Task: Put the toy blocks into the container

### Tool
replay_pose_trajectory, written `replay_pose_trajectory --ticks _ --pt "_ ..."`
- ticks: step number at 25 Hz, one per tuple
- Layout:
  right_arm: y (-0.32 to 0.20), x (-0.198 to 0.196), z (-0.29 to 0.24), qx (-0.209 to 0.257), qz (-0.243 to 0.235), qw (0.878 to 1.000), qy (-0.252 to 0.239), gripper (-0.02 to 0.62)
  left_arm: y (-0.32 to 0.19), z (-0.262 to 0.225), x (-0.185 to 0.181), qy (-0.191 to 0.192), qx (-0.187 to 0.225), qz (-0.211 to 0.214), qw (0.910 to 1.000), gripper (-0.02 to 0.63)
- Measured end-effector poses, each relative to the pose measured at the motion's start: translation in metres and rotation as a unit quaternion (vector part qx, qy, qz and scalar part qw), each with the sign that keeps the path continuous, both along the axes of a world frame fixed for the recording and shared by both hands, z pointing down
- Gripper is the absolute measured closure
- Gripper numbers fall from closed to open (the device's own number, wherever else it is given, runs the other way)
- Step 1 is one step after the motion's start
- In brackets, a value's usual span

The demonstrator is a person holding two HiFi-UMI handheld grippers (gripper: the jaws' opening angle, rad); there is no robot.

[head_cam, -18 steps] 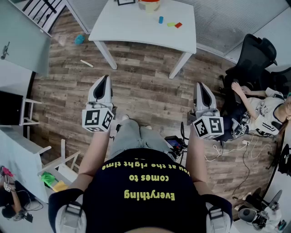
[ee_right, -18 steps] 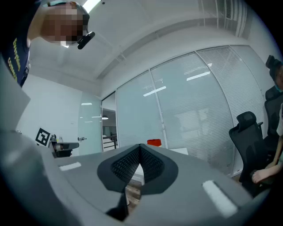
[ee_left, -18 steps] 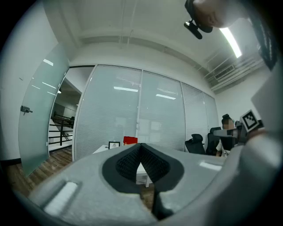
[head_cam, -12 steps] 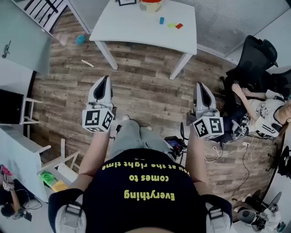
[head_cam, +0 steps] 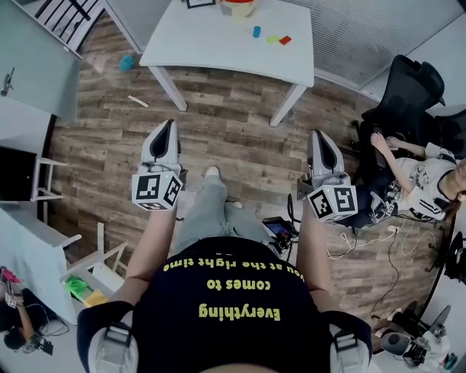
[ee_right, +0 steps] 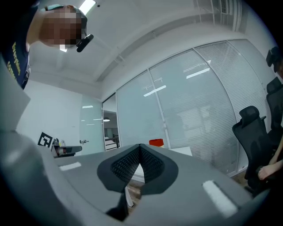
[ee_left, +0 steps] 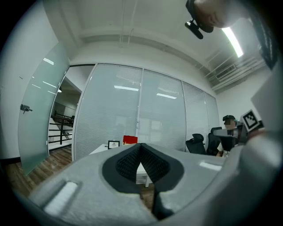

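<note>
Three toy blocks on the white table (head_cam: 211, 44), well ahead and out of reach: blue block (head_cam: 256, 31), green block (head_cam: 273, 39), red block (head_cam: 285, 40), close together toward the far right of the top. Reddish container (head_cam: 239, 7) just left of them at the far edge, partly cut off in the head view. No block visibly inside.

Left gripper (head_cam: 167, 128) and right gripper (head_cam: 319, 137) both closed tip to tip, nothing between the pads, held out in front over the wooden floor (head_cam: 233, 138). Table and container small in the distance past each pair of jaws.

Step in hand, by judgement: the approach; no picking begun.

For a clean approach:
- Walk straight to the near edge, square between the two front legs.
- Mind the dark device (head_cam: 279, 229) with cables on the floor beside the right foot, and the seated person (head_cam: 415, 171) off to the right.
- Halt close enough for a reach without leaning.
- Spread the right jaws well before descent, not at the last instant above a block.
- Likely best first target: blue block, nearest the container.
- Come down from above, pads on opposite flat faces, neighbours clear of the tips.
</note>
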State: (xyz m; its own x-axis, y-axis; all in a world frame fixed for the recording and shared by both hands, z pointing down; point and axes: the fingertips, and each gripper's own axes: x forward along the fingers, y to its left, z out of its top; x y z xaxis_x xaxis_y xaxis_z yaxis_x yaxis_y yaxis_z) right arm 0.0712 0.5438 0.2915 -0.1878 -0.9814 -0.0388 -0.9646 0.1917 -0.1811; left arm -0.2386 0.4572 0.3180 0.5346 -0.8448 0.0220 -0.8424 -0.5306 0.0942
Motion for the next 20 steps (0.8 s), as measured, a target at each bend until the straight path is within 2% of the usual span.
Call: replay_pose_trajectory --ticks 12,20 --pt "-0.039 0.008 0.000 -0.002 0.005 1.000 0.004 0.592 -0.049 0.003 0.017 0.004 0.000 0.015 0.9999 0.607" --pt "-0.090 0.011 -0.005 -0.004 0.019 1.000 0.011 0.591 -0.112 0.002 0.026 0.009 0.002 0.030 0.9995 0.607"
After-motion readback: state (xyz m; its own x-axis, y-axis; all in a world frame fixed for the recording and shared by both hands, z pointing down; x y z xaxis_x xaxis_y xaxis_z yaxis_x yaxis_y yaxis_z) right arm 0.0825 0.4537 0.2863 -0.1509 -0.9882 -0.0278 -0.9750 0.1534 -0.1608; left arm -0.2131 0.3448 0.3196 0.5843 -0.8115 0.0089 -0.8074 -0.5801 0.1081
